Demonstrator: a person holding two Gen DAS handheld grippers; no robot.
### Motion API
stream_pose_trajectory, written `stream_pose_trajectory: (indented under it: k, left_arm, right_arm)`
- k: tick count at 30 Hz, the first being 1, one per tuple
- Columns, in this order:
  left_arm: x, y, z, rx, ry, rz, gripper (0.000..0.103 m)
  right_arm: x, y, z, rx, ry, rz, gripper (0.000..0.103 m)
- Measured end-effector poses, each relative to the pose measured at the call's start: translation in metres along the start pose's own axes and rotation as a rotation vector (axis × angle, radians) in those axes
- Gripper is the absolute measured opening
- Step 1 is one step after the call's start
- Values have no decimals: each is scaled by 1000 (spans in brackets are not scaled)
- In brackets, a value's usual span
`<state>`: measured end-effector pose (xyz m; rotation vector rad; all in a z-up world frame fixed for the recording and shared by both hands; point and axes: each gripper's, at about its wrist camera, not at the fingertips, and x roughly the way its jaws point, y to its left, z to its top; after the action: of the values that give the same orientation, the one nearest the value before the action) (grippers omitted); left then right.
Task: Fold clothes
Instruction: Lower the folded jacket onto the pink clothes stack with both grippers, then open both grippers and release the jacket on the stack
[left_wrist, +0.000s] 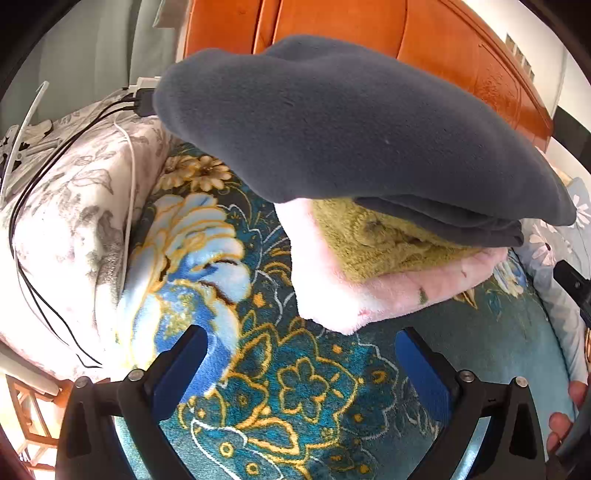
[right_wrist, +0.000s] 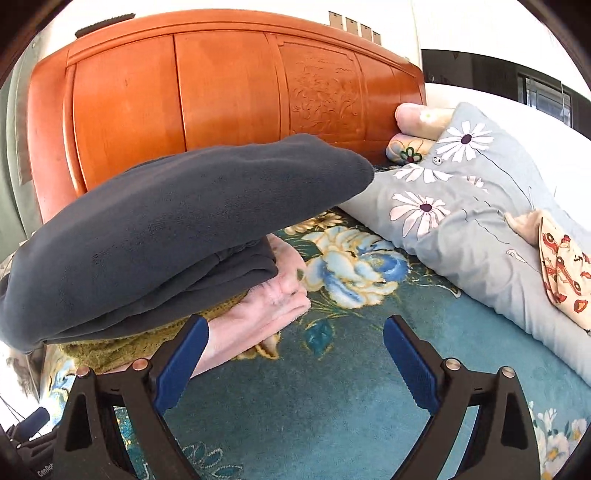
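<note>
The folded dark grey garment (left_wrist: 351, 125) lies on top of a stack of 3, above an olive towel (left_wrist: 373, 240) and a pink one (left_wrist: 332, 288), on the flowered blanket (left_wrist: 295, 387). The left gripper (left_wrist: 303, 369) and the right gripper (right_wrist: 295, 354) both stand wide apart, holding nothing.

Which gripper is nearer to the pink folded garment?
Right. The right gripper has one finger beside the pink garment; the left gripper stands open, short of its corner.

The right gripper (right_wrist: 291, 354) stands wide open above the teal floral blanket (right_wrist: 332, 406), holding nothing. Left of it sits a stack: dark grey fleece (right_wrist: 166, 229) over olive knit (right_wrist: 110, 350) over pink garment (right_wrist: 255, 317). Toward the blanket's right edge lies a daisy-print pillow (right_wrist: 461, 206).
</note>
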<state>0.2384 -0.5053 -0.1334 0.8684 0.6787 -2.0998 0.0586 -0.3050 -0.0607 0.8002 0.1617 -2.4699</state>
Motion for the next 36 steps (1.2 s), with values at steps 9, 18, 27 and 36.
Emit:
stream_pose_trajectory:
  k: [9,18,27,36]
  left_arm:
    - [-6,5,-1,-32,-12,-2,103]
    - [-15,14,2,-70,-53,3,103]
    - [-18,8,5,-62,-81,-11,103]
    - [-12,8,7,-77,-67,-29,103]
  right_arm:
    - [1,14,0,-70,20,16,96]
    - [-1,31,0,-152,10,30,96]
    - [-1,41,-1,-192,13,20,96]
    - [-3,48,-2,-224,7,19,96]
